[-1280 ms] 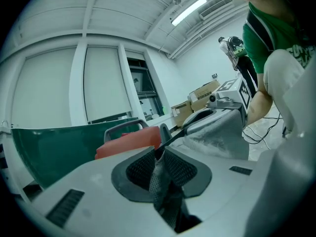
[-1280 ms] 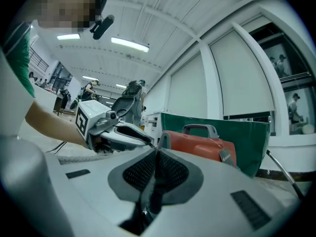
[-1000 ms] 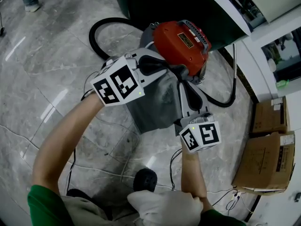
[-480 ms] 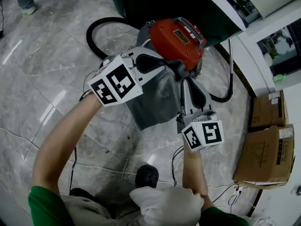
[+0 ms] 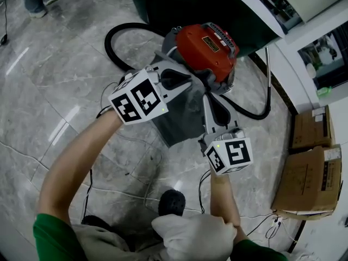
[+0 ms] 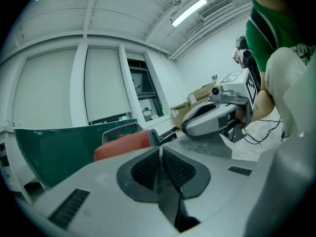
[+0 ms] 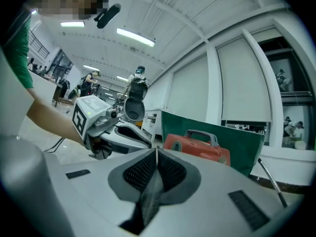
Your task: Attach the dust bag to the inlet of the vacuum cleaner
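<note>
Bag (image 5: pixel 182 121) is soft, light, floppy cloth; my left gripper (image 5: pixel 189 83) and right gripper (image 5: pixel 209 93) are both clamped on its top edge, the firmest hold, by the vacuum (image 5: pixel 209 45)

Bright ceiling strips (image 6: pixel 190 11), floor (image 5: pixel 60 128) glare, fisheye edges

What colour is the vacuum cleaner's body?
Orange-red; the vacuum cleaner shows best in the head view.

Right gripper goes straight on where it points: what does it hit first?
Probably the red vacuum cleaner, dead ahead of the right gripper, whose jaws are shut on the dust bag; depth unclear.
</note>
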